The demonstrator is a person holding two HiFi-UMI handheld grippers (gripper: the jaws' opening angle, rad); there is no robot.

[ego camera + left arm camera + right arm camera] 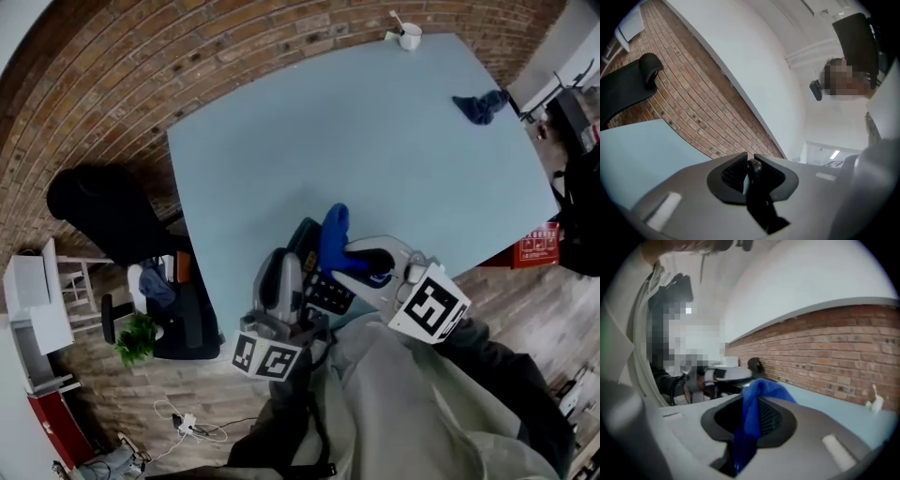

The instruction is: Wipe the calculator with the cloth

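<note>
1. The wiping step looks to be in hand: the left gripper [749, 165] has its fingers clamped on a thin dark edge, which I take to be the calculator [328, 292], though that view shows too little of it to be sure.
2. The right gripper [752, 416] has its fingers closed on the blue cloth [334, 234], which bunches up above the fingertips and hangs down between them.
3. In the head view the calculator sits at the near edge of the light blue counter [375, 141], close to the person's body, with its keys facing up and to the right. The cloth is just above it, touching or nearly so.
4. The next move calls for a firm hold on the calculator while the free wad of cloth, not the hard fingertips, is drawn across the keys and face.
5. Room is tight at the near edge, where the two grippers crowd together; a slip there could drop the calculator off the counter.
6. Farther in, the counter gives open room. A second dark blue cloth [480, 106] lies near the far right corner, a white cup [410, 37] stands at the far edge, and both are well apart from the work.
</note>
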